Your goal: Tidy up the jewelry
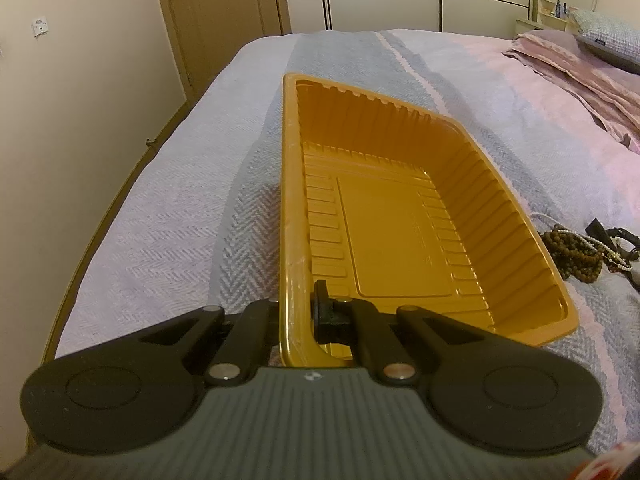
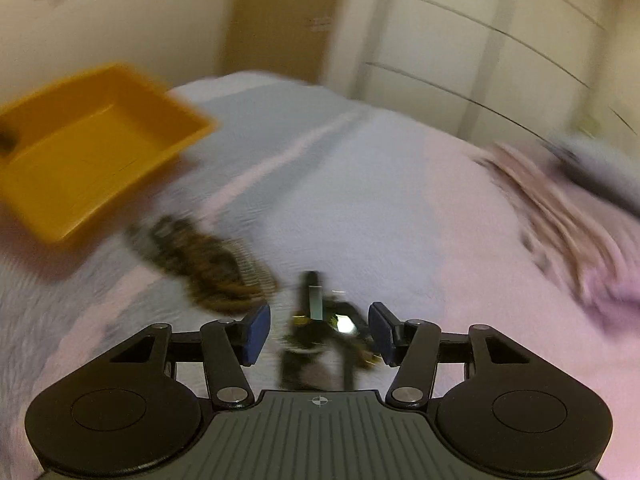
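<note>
Jaws of left gripper pinch tray; beads beside.

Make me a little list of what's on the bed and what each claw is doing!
Place: bed with a striped blanket
Tray: orange plastic tray, nothing inside it
Left claw: shut on the tray's near rim, one finger inside, one outside
Right claw: open, blue pads apart
Between the right pads: dark jewelry piece, blurred, looks like a watch
Beads: brown bead strands in a heap on the blanket beside the tray
Pearls: white pearl strand lying over the beads
Far end: pink pillows
</note>
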A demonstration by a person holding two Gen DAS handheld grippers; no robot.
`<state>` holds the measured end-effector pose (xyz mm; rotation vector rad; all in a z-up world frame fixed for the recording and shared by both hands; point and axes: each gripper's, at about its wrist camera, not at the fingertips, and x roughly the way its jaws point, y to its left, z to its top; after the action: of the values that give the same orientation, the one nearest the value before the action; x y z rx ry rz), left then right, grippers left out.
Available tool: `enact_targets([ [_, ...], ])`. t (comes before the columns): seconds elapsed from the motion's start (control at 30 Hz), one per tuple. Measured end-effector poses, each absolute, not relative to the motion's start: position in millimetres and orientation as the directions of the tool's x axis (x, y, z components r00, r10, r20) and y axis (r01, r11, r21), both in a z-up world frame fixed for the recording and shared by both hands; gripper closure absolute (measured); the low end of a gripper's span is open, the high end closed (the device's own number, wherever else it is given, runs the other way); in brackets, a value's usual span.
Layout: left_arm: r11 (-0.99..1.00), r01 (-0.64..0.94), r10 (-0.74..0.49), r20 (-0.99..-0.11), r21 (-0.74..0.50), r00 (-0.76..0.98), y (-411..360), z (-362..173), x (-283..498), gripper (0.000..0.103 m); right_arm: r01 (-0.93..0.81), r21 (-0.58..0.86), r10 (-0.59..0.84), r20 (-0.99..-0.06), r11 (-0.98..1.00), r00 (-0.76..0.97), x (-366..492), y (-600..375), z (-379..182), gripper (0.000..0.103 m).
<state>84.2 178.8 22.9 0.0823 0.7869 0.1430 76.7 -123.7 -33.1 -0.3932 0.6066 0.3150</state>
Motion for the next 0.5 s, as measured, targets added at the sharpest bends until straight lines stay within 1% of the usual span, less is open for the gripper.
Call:
enact_targets([
  [0.03, 0.988, -0.096, 0.156, -0.700, 0.124, 0.697, 179.4, 22.4, 84.7, 0.101, -0.454, -0.304, 0.183, -0.627, 0.837, 0.757, 77.0, -114.0, -37.4, 0.054],
  [0.07, 0.988, -0.093, 0.153, -0.700, 0.122, 0.697, 180.6, 21.6, 85.0, 0.101, -0.495, -0.335, 0.186, -0.647, 0.802, 0.739, 79.4, -104.8, -43.2, 0.065],
  [0.1, 0.988, -0.093, 0.150, -0.701, 0.120, 0.697, 181.5, 21.1, 85.4, 0.101, -0.534, -0.374, 0.181, -0.666, 0.758, 0.724, 81.1, -96.5, -50.0, 0.072],
  [0.13, 0.989, -0.092, 0.148, -0.701, 0.117, 0.698, 182.7, 20.7, 85.5, 0.101, -0.554, -0.400, 0.171, -0.678, 0.730, 0.715, 84.3, -90.9, -56.3, 0.082],
  [0.17, 0.989, -0.093, 0.147, -0.701, 0.115, 0.698, 183.5, 20.5, 85.5, 0.101, -0.567, -0.409, 0.167, -0.687, 0.715, 0.707, 86.5, -86.7, -64.4, 0.086],
  [0.3, 0.990, -0.094, 0.143, -0.702, 0.108, 0.698, 187.0, 20.3, 84.4, 0.101, -0.591, -0.480, 0.119, -0.703, 0.649, 0.701, 98.2, -78.6, -86.6, 0.088],
  [0.37, 0.990, -0.092, 0.141, -0.701, 0.108, 0.699, 187.4, 20.4, 84.6, 0.101, -0.584, -0.524, 0.085, -0.695, 0.620, 0.714, 101.1, -77.4, -92.2, 0.101],
  [0.5, 0.990, -0.089, 0.140, -0.699, 0.108, 0.701, 187.7, 20.8, 84.1, 0.101, -0.551, -0.511, 0.110, -0.659, 0.660, 0.744, 95.9, -89.5, -70.6, 0.101],
])
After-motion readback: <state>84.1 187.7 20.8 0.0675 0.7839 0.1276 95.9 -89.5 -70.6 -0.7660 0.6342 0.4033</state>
